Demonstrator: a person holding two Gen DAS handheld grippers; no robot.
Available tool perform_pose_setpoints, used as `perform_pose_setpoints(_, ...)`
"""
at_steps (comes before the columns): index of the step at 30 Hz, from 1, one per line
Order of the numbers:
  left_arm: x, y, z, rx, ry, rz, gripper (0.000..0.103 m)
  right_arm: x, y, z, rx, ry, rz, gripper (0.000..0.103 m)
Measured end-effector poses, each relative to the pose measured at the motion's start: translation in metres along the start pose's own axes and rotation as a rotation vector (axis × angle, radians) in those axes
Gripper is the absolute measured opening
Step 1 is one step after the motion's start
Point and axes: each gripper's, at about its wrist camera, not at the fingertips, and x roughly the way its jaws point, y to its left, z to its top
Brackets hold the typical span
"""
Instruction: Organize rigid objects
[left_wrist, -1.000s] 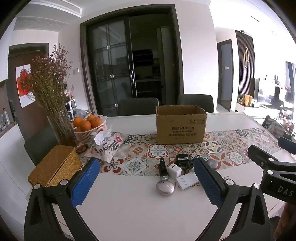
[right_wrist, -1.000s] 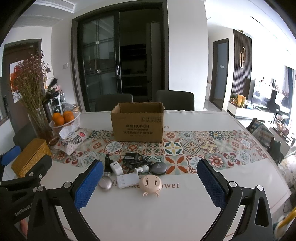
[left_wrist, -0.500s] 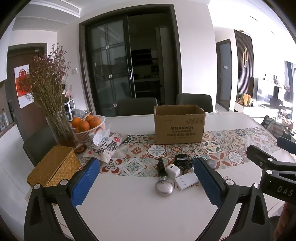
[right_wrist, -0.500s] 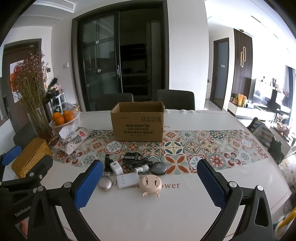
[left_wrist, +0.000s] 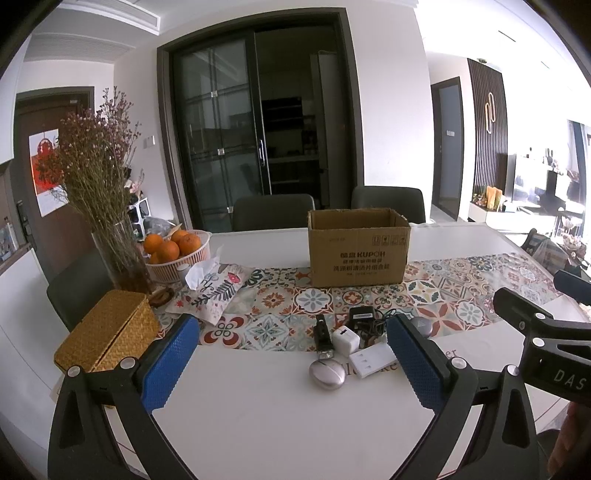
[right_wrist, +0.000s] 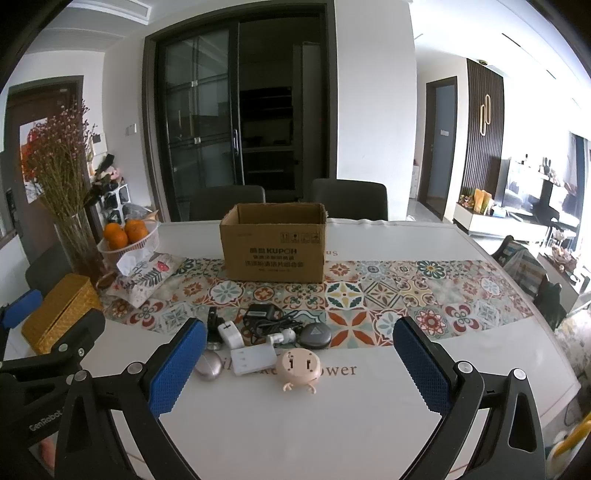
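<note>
An open cardboard box (right_wrist: 273, 243) stands on the patterned runner, also in the left wrist view (left_wrist: 358, 251). In front lies a cluster: a silver oval case (right_wrist: 208, 364), a white cube charger (right_wrist: 229, 334), a white flat adapter (right_wrist: 254, 359), a pink round gadget (right_wrist: 299, 369), a dark grey disc (right_wrist: 314, 335), a black charger with cable (right_wrist: 263, 314) and a black stick (left_wrist: 323, 334). My left gripper (left_wrist: 291, 363) is open, above the table before the silver case (left_wrist: 327, 373). My right gripper (right_wrist: 295, 365) is open, before the cluster.
At the left stand a glass vase of dried flowers (left_wrist: 118, 251), a basket of oranges (left_wrist: 177, 254), a fabric tissue pouch (left_wrist: 214, 288) and a woven box (left_wrist: 107, 332). Dark chairs (right_wrist: 347, 197) sit behind the white table (right_wrist: 295, 424).
The left wrist view has drifted slightly, the box and cluster shifting a little left in frame. Both grippers stay open; nothing on the table moved.
</note>
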Motion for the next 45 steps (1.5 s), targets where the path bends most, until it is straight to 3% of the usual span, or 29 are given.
perform_pose_setpoints(25, 0.000, -0.008, 0.001, 0.006, 0.009, -0.001, 0.103, 0.000, -0.002, 0.000, 0.000, 0.003, 0.004, 0.102)
perform_pose_setpoints(33, 0.021, -0.013, -0.007, 0.013, 0.091, -0.015, 0.103, 0.020, -0.008, -0.007, 0.002, 0.055, 0.030, 0.102)
perform_pose_setpoints(45, 0.074, -0.030, -0.036, 0.025, 0.236, -0.004, 0.103, 0.087, -0.017, -0.034, -0.023, 0.210, 0.080, 0.102)
